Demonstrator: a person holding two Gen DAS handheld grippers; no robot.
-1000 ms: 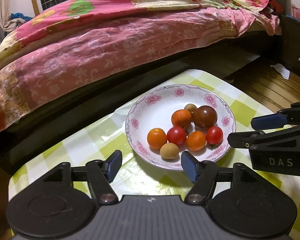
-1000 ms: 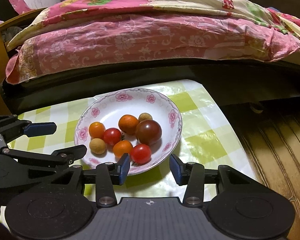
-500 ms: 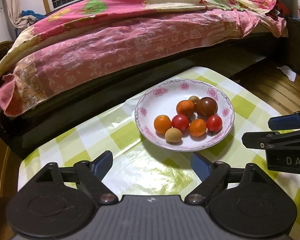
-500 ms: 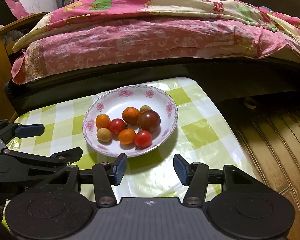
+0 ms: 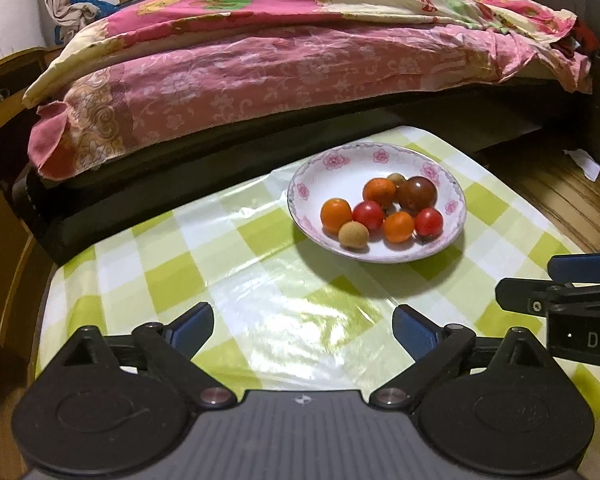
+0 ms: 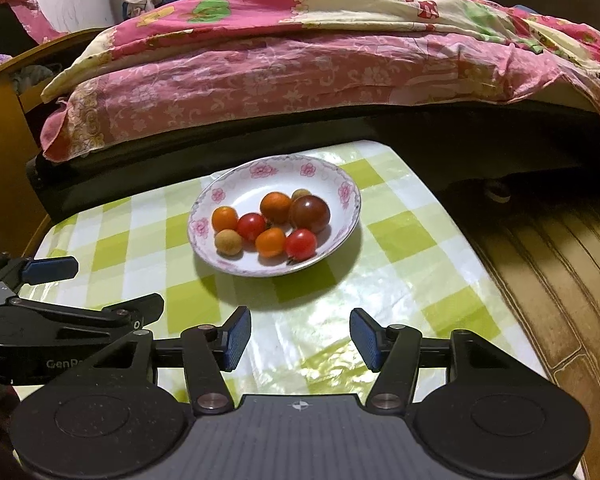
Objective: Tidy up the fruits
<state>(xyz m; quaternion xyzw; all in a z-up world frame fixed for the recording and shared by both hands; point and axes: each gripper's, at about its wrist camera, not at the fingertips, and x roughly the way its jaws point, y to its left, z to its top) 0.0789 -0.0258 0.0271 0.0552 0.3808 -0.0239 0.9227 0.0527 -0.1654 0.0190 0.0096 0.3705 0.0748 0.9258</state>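
We hold the left gripper (image 5: 303,330) above the near part of the green-and-white checked plastic tablecloth (image 5: 228,280), its blue-padded jaws spread wide with nothing between them. We hold the right gripper (image 6: 300,338) alongside, to the right, at a similar height, its jaws likewise parted and holding nothing. Both point toward the white shallow ceramic plate with a pink flower rim (image 5: 340,162), which sits toward the far side of the table, well apart from either gripper. The plate carries all the visible fruit in one cluster: a large dark brownish-red tomato (image 5: 417,195), two small red tomatoes (image 5: 368,215), three orange round fruits (image 5: 335,215), and two small tan round fruits, one at the near edge of the cluster (image 5: 353,234) and one at the far edge. No fruit lies on the cloth. We judge that the pieces sit on the plate because its raised rim stops round fruit from rolling, and that the task is at or close to completion. The grippers stand clear so that nothing disturbs the cluster. Beyond the table lies a bed with a pink floral quilt (image 5: 260,60).
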